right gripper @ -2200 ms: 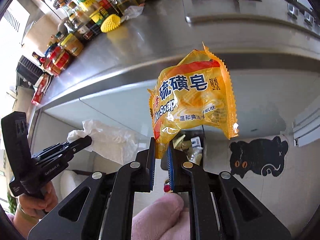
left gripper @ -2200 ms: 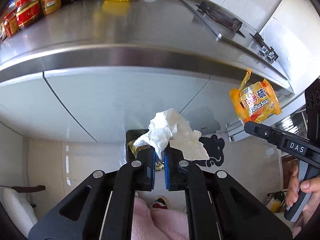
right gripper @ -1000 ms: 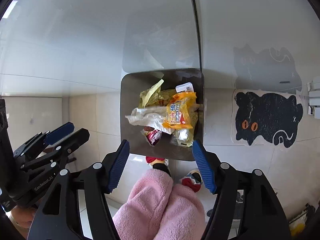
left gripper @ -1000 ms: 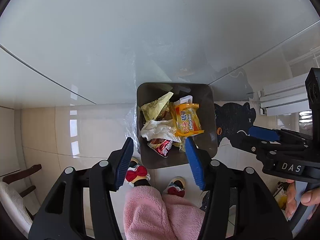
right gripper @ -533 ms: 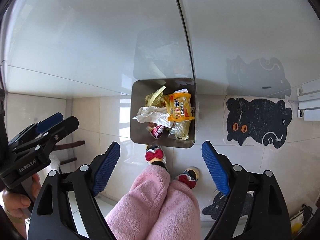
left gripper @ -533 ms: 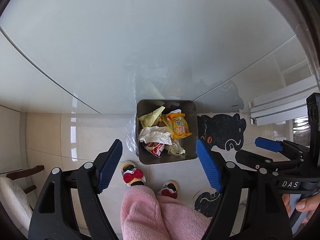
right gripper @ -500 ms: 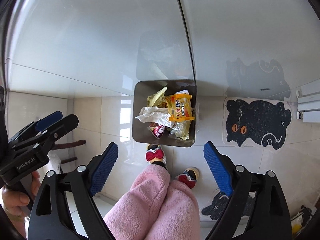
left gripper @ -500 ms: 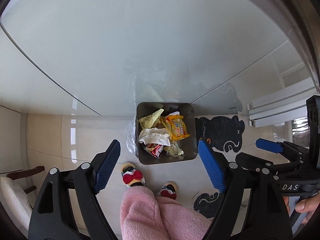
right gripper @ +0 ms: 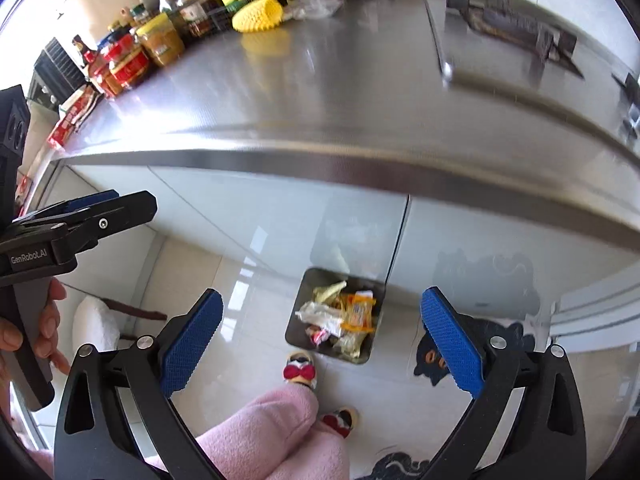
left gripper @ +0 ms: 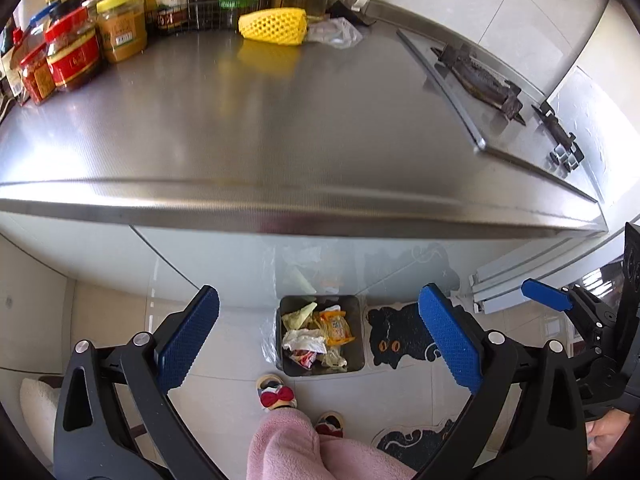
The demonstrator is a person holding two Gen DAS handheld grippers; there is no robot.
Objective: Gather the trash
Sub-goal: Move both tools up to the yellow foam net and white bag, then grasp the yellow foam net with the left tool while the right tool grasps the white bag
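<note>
left gripper [left gripper: 319,342] jaws just opened wide, empty, right gripper [right gripper: 321,336] likewise

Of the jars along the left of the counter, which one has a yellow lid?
The jar of tan paste, standing right of the red-lidded jar. Its lid is yellow; its neighbours to the left have red lids and red contents or labels.
</note>
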